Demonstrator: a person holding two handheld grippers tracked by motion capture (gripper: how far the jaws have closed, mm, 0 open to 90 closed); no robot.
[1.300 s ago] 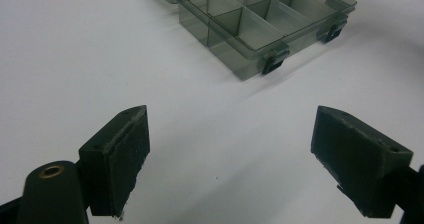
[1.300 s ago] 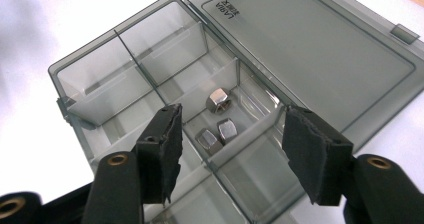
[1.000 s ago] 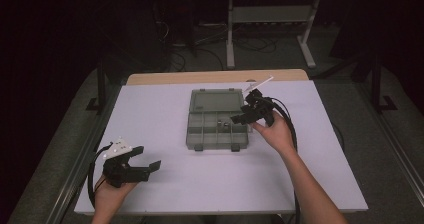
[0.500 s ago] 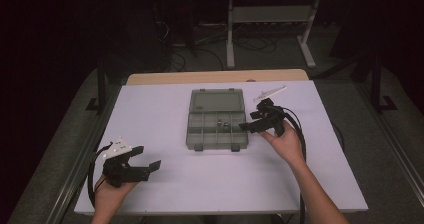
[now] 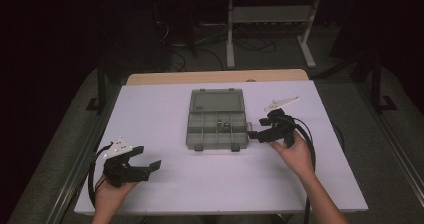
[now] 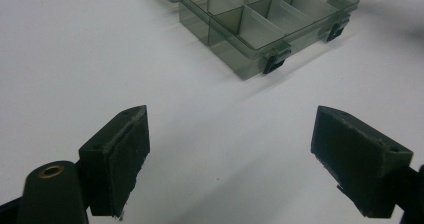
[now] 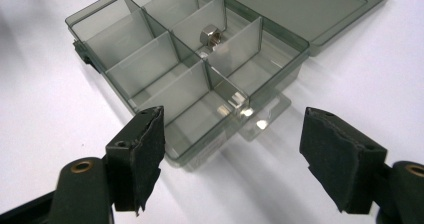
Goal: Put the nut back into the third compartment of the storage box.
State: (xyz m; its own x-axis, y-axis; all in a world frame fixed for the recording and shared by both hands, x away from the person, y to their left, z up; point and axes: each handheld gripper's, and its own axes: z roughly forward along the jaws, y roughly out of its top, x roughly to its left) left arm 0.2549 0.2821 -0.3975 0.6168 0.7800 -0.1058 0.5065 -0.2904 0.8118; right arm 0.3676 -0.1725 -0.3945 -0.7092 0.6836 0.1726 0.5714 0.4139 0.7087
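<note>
Lying open at the middle of the white table top (image 5: 165, 124), with its lid folded flat on the far side, one smoke-grey translucent plastic compartment box (image 5: 217, 119) is recorded; two black latches are counted on its near edge, seen in the left gripper view as the near one (image 6: 276, 60) and the far one (image 6: 339, 28). The box is judged light, rigid and smooth-walled, likely to slide on the table if pushed from one side, with thin dividers that would flex or crack under a hard pinch; a hold across an outer wall or at the latched front rim is judged safest. About eight compartments are made out in the right gripper view, though the count is uncertain where walls overlap. One small silver metal hexagonal nut (image 7: 212, 36) is seen in a compartment of the row nearest the lid; it is judged dense for its size, hard and slippery, best taken across two opposite flats. A second bright item (image 7: 234, 100) in a nearer compartment may be another metal part or only a glint; this cannot be told. Two grippers are counted. The left gripper (image 5: 131, 165) is held low over the near left of the table, well apart from the box, jaws spread wide and empty. The right gripper (image 5: 263, 130) is held just beside the box's right end, jaws likewise spread and holding nothing.
</note>
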